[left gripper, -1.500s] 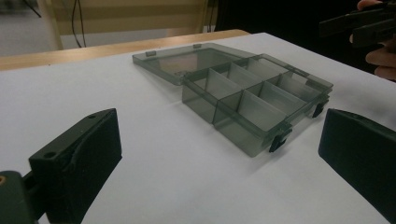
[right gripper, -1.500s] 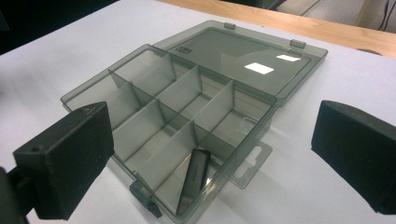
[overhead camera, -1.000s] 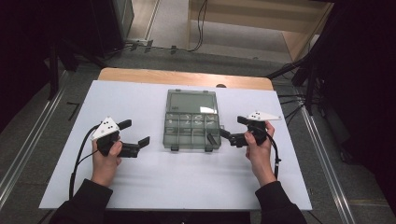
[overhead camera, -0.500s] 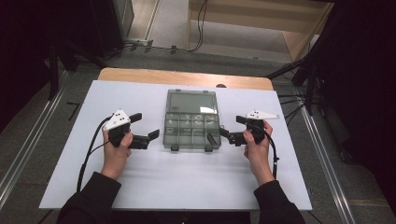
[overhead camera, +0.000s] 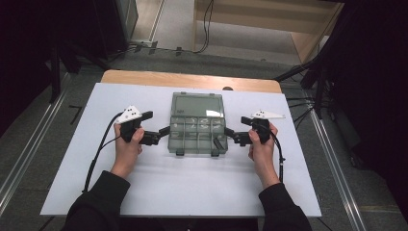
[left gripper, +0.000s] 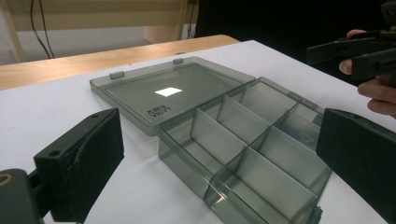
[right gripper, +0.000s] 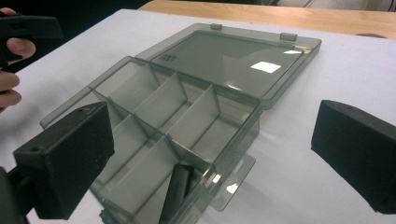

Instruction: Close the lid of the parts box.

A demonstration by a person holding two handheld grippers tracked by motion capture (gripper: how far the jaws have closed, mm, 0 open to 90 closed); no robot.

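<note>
The smoky compartment box (overhead camera: 197, 136) sits in the middle of the white desk (overhead camera: 72, 163), its lid (overhead camera: 199, 104) thrown flat back toward the far edge and every divided cell looking bare. Two small latch tabs (overhead camera: 215, 152) stick out from the near wall. The left hand-held gripper (overhead camera: 163, 134) hangs just off the box's left wall with its jaws spread wide; the right hand-held gripper (overhead camera: 228, 134) mirrors it at the right wall, jaws likewise apart and holding nothing.

I'd judge the sensible move is to steady the tray from one side while the other reaches for the lid's far rim, approaching low and square so the thin plastic doesn't skid. There's generous bare desk on both flanks and in front; behind the lid the wooden strip (overhead camera: 144, 77) is near.
</note>
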